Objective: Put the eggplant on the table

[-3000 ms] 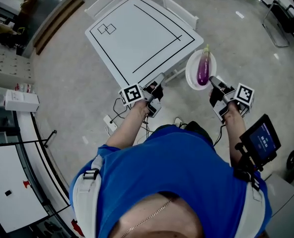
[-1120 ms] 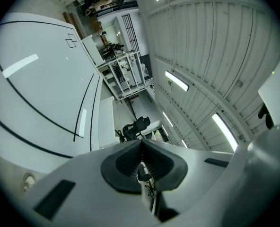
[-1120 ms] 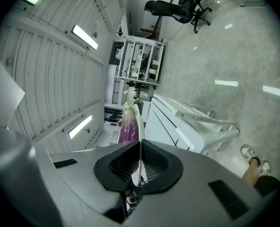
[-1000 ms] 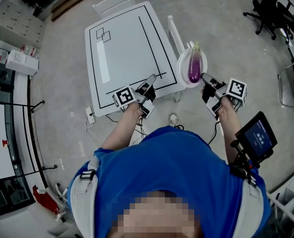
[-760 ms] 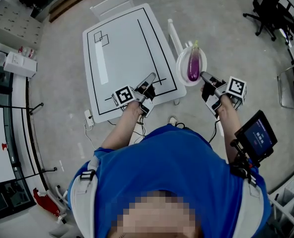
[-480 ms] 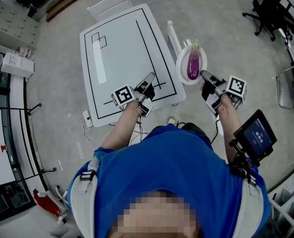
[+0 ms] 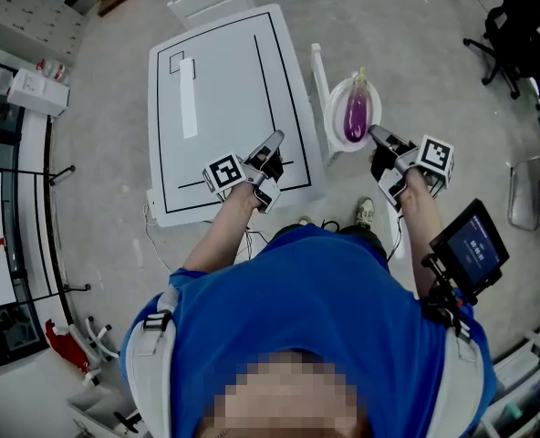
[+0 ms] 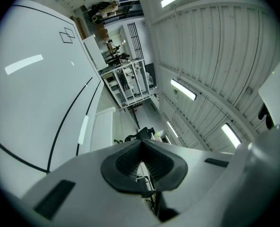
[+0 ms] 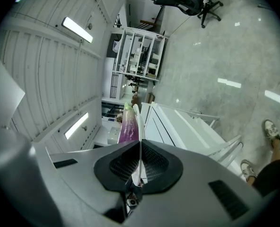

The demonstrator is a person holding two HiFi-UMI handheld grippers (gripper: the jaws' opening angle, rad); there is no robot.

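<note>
The eggplant [image 7: 355, 119] lies lengthwise on a white plate [image 7: 336, 124] held in the air just off the counter's [image 7: 224, 89] right edge, toward its near right corner. The right hand-held gripper [image 7: 377, 136] has its jaws pinched together on the plate's near rim, while the left hand-held gripper [image 7: 272, 142] hovers over the counter's near edge, its jaws closed on nothing. This looks like the carrying step, so next the plate should swing left over the counter, kept level so the eggplant cannot roll off, and the left jaws should part to take it.
</note>
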